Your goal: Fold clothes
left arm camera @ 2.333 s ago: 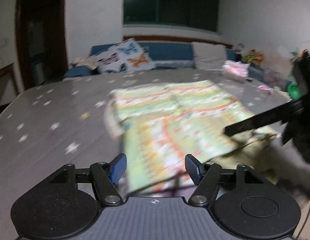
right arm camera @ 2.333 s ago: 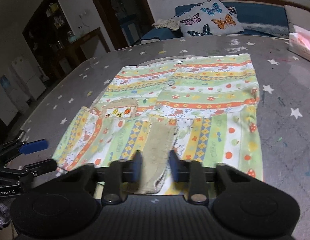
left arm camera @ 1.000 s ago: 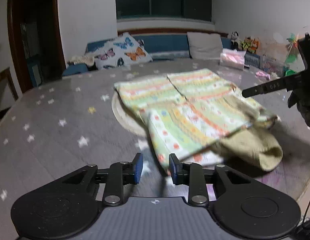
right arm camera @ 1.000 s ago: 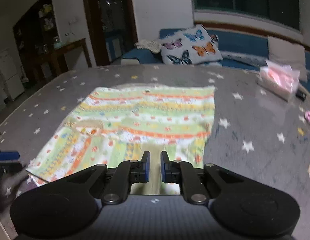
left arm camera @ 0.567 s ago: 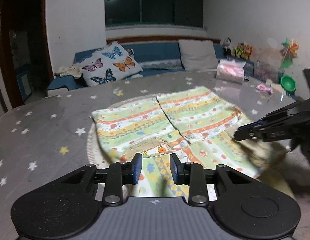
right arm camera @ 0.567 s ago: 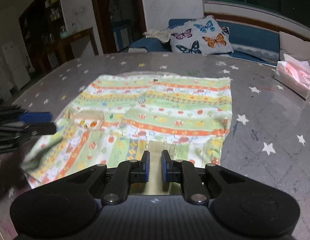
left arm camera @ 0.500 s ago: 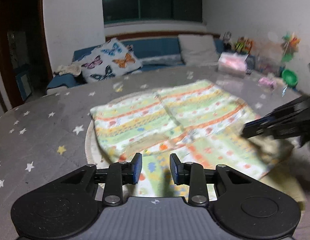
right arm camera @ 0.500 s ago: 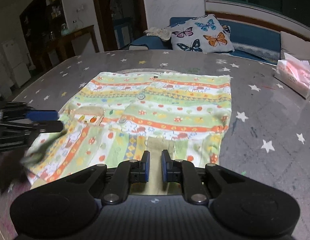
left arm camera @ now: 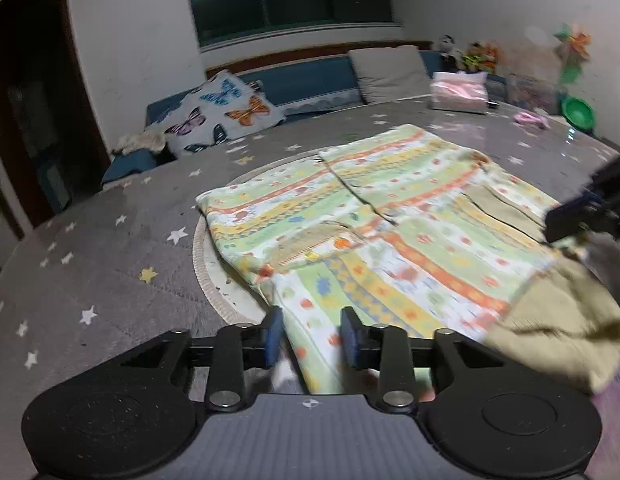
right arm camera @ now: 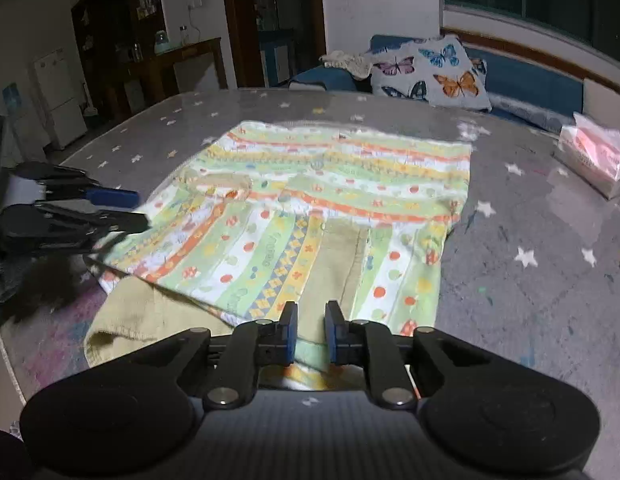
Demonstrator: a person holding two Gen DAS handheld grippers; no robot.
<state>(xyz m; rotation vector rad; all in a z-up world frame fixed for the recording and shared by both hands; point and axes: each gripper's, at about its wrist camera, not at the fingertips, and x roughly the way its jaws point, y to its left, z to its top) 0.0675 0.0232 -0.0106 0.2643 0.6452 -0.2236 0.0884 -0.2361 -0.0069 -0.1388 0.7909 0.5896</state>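
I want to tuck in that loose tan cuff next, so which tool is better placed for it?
Probably left. The left tool stands open at the patterned shirt's near edge, nearest the loose tan cuff; the right tool straddles the other cuff.

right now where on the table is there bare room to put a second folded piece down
Bare table lies right of the patterned garment, short of the pink tissue pack. More lies beyond the garment toward the butterfly pillow. The near edge is crowded: both grippers, left gripper and right gripper.

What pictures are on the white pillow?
Colourful butterflies on the pillow, clearest in the right wrist view.
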